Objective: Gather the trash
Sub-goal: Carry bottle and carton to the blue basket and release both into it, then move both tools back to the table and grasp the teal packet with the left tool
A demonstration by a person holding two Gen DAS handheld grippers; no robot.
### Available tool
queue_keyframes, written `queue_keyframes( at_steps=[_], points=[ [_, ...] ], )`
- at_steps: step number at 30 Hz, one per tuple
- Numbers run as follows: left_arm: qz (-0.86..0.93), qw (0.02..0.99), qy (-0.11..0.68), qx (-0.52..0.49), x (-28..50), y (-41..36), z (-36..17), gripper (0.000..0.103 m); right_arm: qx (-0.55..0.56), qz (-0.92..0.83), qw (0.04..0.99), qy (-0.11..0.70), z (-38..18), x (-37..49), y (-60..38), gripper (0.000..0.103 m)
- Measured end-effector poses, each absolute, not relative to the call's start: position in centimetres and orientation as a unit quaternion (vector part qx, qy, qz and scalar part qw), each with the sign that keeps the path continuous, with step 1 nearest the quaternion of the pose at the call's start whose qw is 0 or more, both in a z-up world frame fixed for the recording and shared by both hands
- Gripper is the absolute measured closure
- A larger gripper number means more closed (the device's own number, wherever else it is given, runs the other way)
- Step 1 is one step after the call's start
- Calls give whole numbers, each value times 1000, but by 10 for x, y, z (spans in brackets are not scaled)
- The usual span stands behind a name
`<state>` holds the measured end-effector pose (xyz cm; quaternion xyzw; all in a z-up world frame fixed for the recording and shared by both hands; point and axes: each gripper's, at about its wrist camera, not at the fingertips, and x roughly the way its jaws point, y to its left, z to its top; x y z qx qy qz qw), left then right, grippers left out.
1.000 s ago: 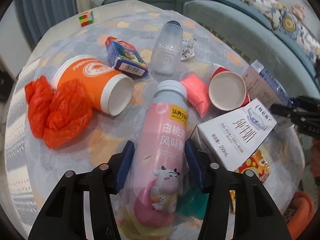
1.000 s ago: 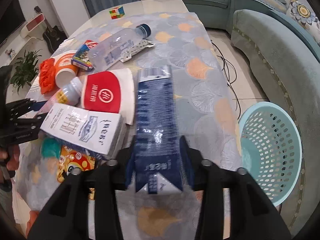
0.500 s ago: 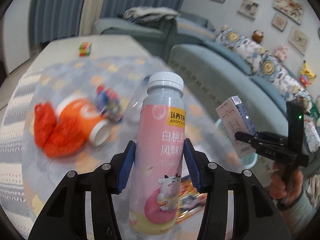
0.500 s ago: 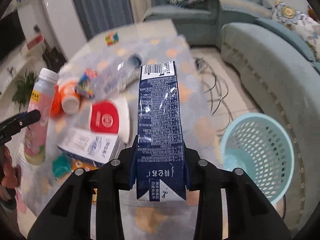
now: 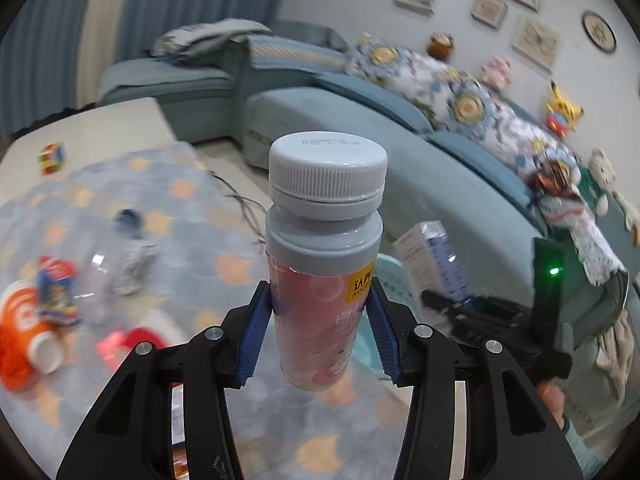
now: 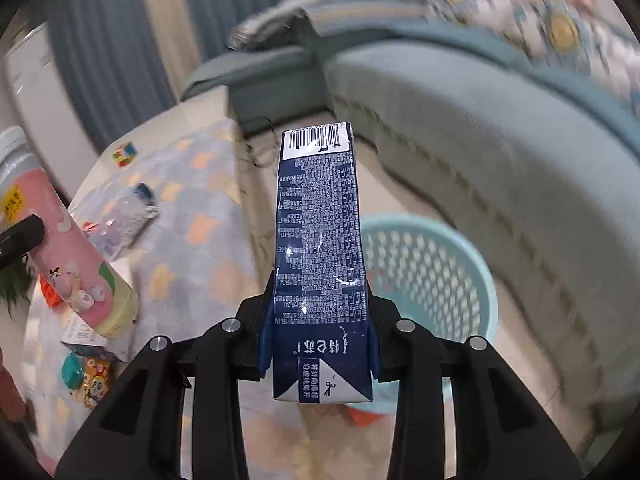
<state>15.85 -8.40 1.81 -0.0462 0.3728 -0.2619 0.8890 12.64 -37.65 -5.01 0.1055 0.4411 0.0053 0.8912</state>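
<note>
The left gripper (image 5: 320, 330) clamps a pink bottle (image 5: 320, 280) above the table's cloth (image 5: 208, 248); the right gripper (image 6: 318, 344), jaws just narrowed, pinches a dark blue carton (image 6: 320, 248) past the table edge, over open floor near the teal basket (image 6: 432, 280); litter behind blurs, sofa (image 6: 460, 120) beyond.

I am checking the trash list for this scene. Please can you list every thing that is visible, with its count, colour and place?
Yogurt bottle: 1, pink, grey cap, between left gripper pads.
Carton: 1, dark blue, between right gripper pads.
Basket: 1, light blue, on floor beside sofa.
Paper cup: 1, orange, lying on table.
Clear bottle: 1, blue cap, lying on table.
Puzzle cube: 1, multicoloured, far table end.
Sofa: 1, blue-grey.
Left gripper: black, shut on bottle.
Right gripper: black, shut on carton.
</note>
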Motion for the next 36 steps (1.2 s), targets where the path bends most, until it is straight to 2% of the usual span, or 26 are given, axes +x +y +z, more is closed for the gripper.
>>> queue_keyframes(
  at_steps=[9, 17, 19, 20, 23, 32, 36],
  points=[
    [-302, 842, 448, -16, 185, -177, -58, 57, 135, -23, 849, 510, -123, 119, -407, 71],
    [-309, 811, 495, 48, 183, -221, -103, 56, 160, -31, 831, 532, -153, 114, -417, 68],
    [-308, 816, 487, 52, 183, -224, -107, 56, 171, -30, 831, 528, -154, 113, -420, 62],
    [-307, 816, 486, 52, 183, -225, -106, 51, 173, -33, 832, 526, -153, 111, -421, 56],
    [-301, 822, 482, 43, 186, -223, -105, 35, 180, -35, 835, 519, -148, 108, -425, 52],
    [-304, 826, 475, 21, 181, -206, -96, 35, 177, -29, 841, 510, -139, 93, -419, 52],
    [-307, 836, 455, 15, 168, -192, -77, 35, 167, -8, 856, 488, -123, 89, -407, 52]
  ],
)
